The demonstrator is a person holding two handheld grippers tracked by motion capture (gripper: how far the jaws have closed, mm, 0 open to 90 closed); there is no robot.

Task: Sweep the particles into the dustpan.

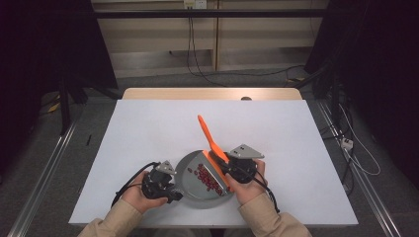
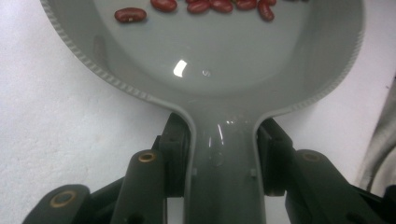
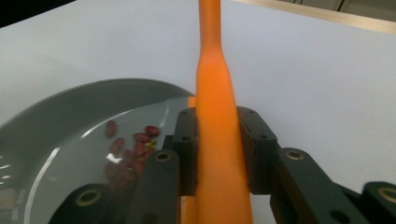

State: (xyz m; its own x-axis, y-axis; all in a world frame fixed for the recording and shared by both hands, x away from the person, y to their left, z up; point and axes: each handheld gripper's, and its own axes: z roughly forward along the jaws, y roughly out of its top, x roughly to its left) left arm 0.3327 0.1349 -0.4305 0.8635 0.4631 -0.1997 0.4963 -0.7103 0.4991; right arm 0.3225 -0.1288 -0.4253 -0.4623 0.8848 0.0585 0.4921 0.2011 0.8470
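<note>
A grey dustpan (image 1: 189, 191) lies on the white table near its front edge, with several red beans (image 1: 207, 178) spread inside it. My left gripper (image 1: 173, 190) is shut on the pan's handle (image 2: 224, 168), one pad pressed against each side. In the left gripper view the pan's bowl (image 2: 224, 79) opens ahead, with beans (image 2: 205, 5) at its far side. My right gripper (image 1: 228, 170) is shut on an orange scraper (image 1: 210, 140); its long handle (image 3: 215, 93) slants up and away, and its head rests in the pan's right side. Beans (image 3: 133, 149) lie left of the right gripper (image 3: 217, 149).
The white table (image 1: 148, 128) extends far behind and to both sides of the pan. A wooden strip (image 1: 212, 94) runs along the table's back edge. Cables and dark stands are on the floor beyond it.
</note>
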